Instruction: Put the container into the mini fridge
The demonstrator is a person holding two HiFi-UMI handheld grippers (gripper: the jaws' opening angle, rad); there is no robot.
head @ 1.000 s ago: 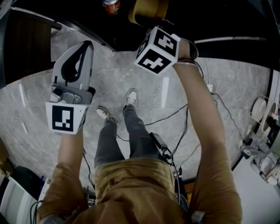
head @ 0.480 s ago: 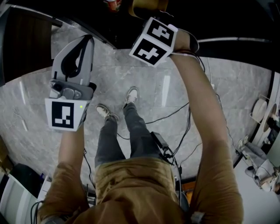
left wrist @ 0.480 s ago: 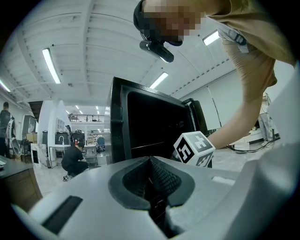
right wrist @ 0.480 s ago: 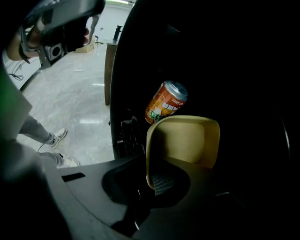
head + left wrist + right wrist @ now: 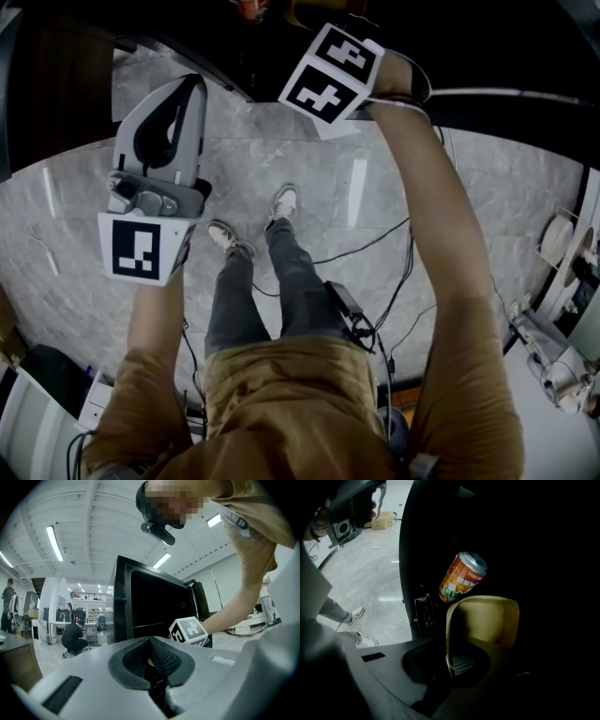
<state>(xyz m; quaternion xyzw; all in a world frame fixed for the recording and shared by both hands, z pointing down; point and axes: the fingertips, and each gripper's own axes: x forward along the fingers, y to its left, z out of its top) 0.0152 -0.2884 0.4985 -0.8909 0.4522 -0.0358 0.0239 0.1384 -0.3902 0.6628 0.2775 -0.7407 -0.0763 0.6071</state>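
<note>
My right arm stretches forward, and my right gripper (image 5: 451, 665) reaches into the dark mini fridge (image 5: 154, 606) — jaws pinched tight on the rim of the yellow container (image 5: 485, 620), which is inside near an orange can (image 5: 462, 577). My left gripper (image 5: 151, 656) is raised outside the fridge, pointing ahead — jaws together, holding nothing.

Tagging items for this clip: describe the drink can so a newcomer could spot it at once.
Look into the dark inside of the black mini fridge in the right gripper view. The can shows just above the tan container that the right gripper holds by its rim. It is the only bright thing there: orange and white with a silver top.
</note>
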